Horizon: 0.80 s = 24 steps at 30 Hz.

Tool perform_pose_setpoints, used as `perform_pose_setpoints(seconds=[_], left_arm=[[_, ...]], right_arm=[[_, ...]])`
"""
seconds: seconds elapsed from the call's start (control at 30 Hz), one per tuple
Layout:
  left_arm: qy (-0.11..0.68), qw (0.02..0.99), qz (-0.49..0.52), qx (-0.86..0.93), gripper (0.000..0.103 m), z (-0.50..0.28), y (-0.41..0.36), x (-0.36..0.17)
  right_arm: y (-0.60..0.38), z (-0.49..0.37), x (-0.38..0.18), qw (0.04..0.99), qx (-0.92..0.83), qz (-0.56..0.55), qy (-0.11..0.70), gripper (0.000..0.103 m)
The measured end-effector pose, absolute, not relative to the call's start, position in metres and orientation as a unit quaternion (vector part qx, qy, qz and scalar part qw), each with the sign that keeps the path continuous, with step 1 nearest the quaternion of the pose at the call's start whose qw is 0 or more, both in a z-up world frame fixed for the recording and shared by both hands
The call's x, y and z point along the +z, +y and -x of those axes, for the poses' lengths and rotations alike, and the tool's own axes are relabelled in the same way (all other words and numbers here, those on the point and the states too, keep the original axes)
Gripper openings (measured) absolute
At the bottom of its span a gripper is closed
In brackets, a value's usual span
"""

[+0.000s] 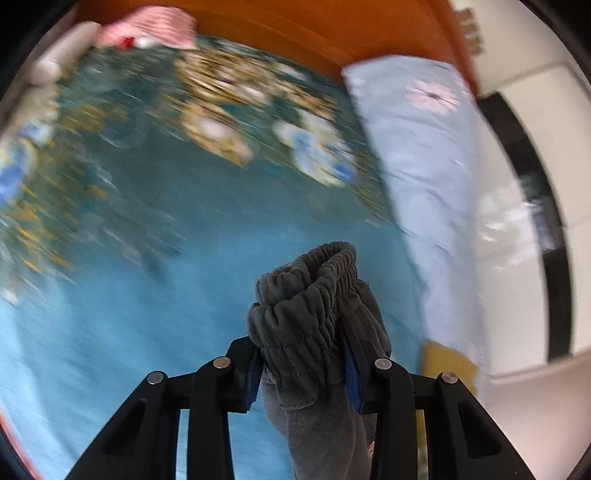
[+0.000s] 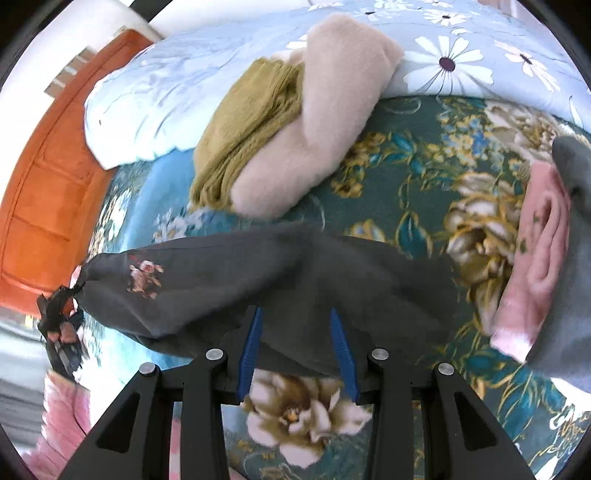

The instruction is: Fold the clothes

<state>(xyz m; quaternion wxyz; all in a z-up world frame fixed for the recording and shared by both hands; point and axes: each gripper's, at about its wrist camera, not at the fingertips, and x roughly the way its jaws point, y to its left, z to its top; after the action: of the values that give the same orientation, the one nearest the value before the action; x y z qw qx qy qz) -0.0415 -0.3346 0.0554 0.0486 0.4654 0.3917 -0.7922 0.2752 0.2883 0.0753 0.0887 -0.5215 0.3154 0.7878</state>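
In the left wrist view my left gripper (image 1: 301, 332) is shut on the bunched elastic waistband of a dark grey garment (image 1: 306, 306) and holds it up above the bed. The same grey garment (image 2: 258, 280) stretches across the right wrist view, with a small flower embroidery at its left end. My right gripper (image 2: 297, 314) has its blue pads spread apart, and the cloth drapes over its fingertips. The left gripper (image 2: 61, 332) shows at the far left of that view, clamped on the garment's end.
The bed has a teal floral cover (image 2: 406, 206) and a light blue daisy quilt (image 2: 166, 85). An olive garment (image 2: 251, 125) and a beige fleece one (image 2: 325, 122) lie folded on it. A pink garment (image 2: 535, 251) lies at the right. An orange headboard (image 1: 295, 33) is behind.
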Motion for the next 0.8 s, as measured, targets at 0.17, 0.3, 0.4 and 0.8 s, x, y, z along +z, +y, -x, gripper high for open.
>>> perform_pose_setpoints(seconds=[0.17, 0.3, 0.4, 0.8], left_arm=[[0.371, 0.119, -0.508, -0.768, 0.042, 0.047, -0.370, 0.042], [0.371, 0.146, -0.523, -0.754, 0.062, 0.039, -0.369, 0.035], [0.379, 0.173, -0.544, -0.728, 0.065, 0.027, -0.370, 0.038], [0.419, 0.125, -0.527, -0.729, 0.072, -0.042, -0.252, 0.069]], right_arm=[[0.281, -0.290, 0.044, 0.077, 0.756, 0.547, 0.352, 0.039], [0.287, -0.302, 0.023, 0.089, 0.736, 0.552, 0.382, 0.040], [0.286, -0.309, 0.012, 0.079, 0.728, 0.550, 0.402, 0.040], [0.271, -0.301, -0.019, 0.035, 0.720, 0.498, 0.483, 0.039]])
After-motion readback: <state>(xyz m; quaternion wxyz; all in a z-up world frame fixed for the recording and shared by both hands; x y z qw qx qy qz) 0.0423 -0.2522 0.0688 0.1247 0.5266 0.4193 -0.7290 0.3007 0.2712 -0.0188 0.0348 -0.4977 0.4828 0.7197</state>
